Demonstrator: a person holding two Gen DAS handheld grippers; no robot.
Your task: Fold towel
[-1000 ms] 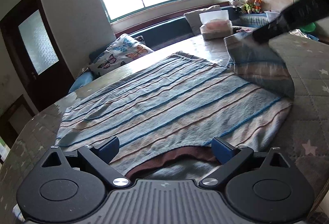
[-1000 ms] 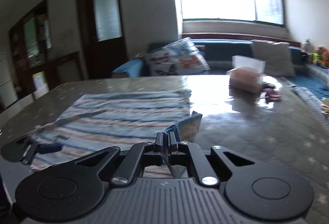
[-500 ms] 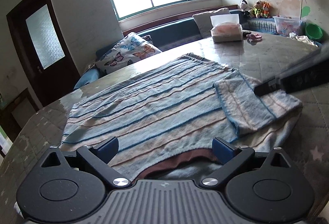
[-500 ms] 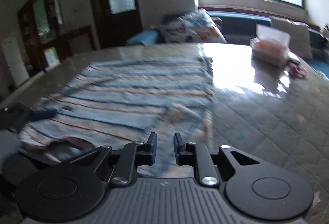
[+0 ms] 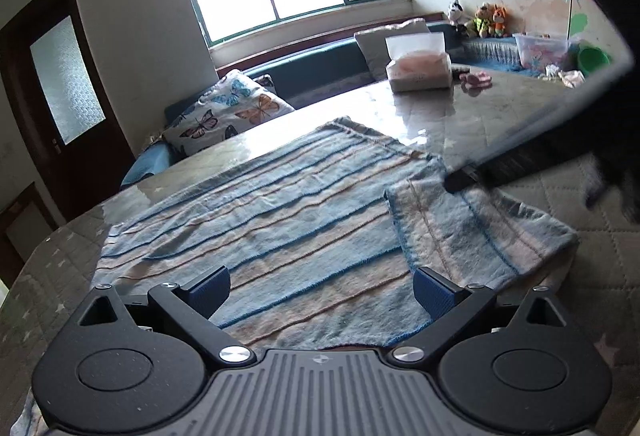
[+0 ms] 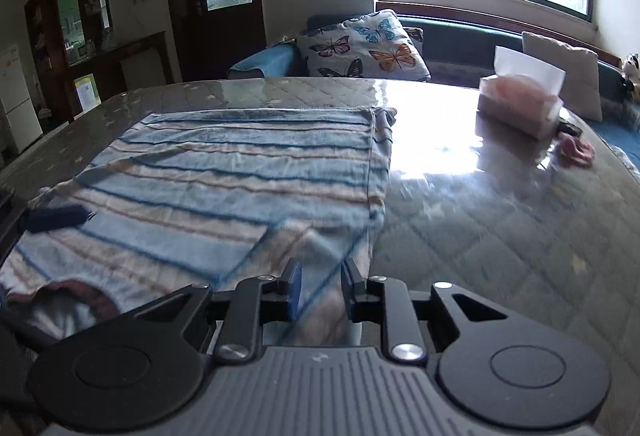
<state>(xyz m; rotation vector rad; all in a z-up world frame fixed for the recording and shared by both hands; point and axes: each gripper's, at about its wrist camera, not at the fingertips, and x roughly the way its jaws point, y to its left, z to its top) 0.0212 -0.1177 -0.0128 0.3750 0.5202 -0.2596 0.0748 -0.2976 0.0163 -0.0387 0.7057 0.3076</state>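
A blue and beige striped towel lies spread on the table, and its near right corner is folded back over it. My left gripper hovers open over the towel's front edge with nothing between its fingers. In the left wrist view the right gripper is a dark blurred shape at the folded corner's far side. In the right wrist view my right gripper is open just above the towel, with cloth lying loose beneath the gap. The left gripper's blue fingertip shows at the left.
A tissue box and a small pink item sit at the table's far side. A butterfly pillow and a bench lie beyond the far edge. Bare quilted table stretches right of the towel. A dark door stands at the left.
The right gripper carried the towel's corner over onto the towel, opened and let it drop. The corner now lies flat. The left gripper stayed open and moved slightly forward.
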